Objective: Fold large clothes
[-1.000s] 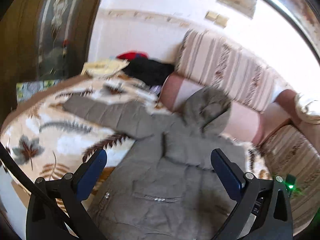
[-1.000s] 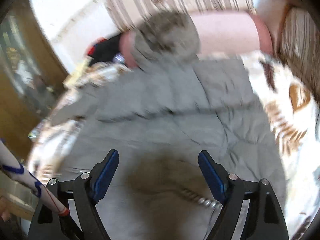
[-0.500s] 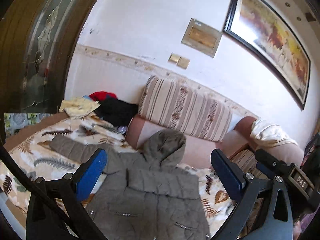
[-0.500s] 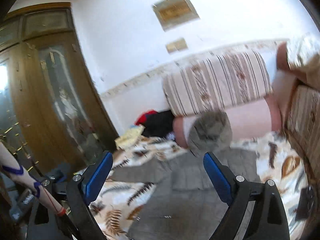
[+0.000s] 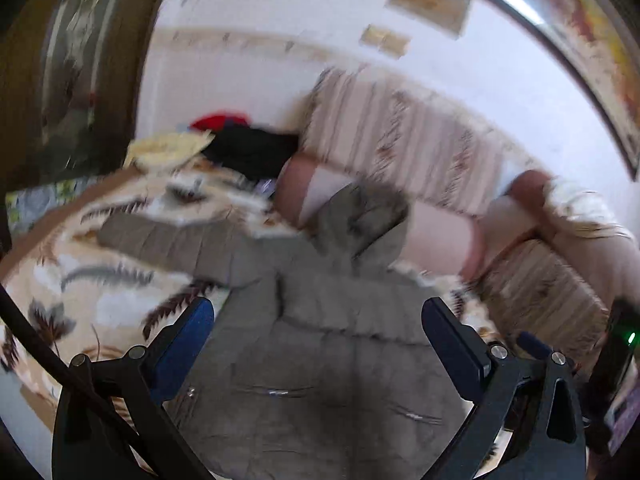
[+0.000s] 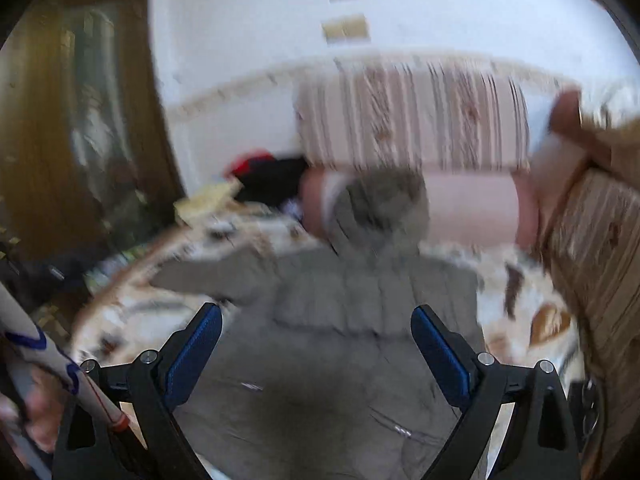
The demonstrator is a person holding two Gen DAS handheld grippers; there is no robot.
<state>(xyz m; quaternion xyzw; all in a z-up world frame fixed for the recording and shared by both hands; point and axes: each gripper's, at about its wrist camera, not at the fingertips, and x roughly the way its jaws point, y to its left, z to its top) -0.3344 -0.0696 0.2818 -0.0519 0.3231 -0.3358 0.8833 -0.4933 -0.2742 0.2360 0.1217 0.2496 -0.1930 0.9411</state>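
A grey hooded puffer jacket [image 5: 320, 344] lies flat on a leaf-patterned blanket [image 5: 100, 280], its hood [image 5: 360, 216] against a pink bolster and one sleeve [image 5: 160, 240] stretched to the left. It also shows in the right wrist view [image 6: 340, 340]. My left gripper [image 5: 318, 332] is open and empty above the jacket's body. My right gripper [image 6: 316, 344] is open and empty above the same area. Both views are blurred.
A striped sofa back [image 5: 400, 140] and pink bolster [image 6: 472, 208] stand behind the jacket. A pile of black, red and yellow clothes [image 5: 240, 148] lies at the back left. A wooden wardrobe [image 6: 60, 140] stands at the left. A striped armrest [image 6: 600, 260] is on the right.
Both grippers have tilted back down towards the jacket after pointing up at the wall. The jacket looks larger and closer. Both stay open and empty.
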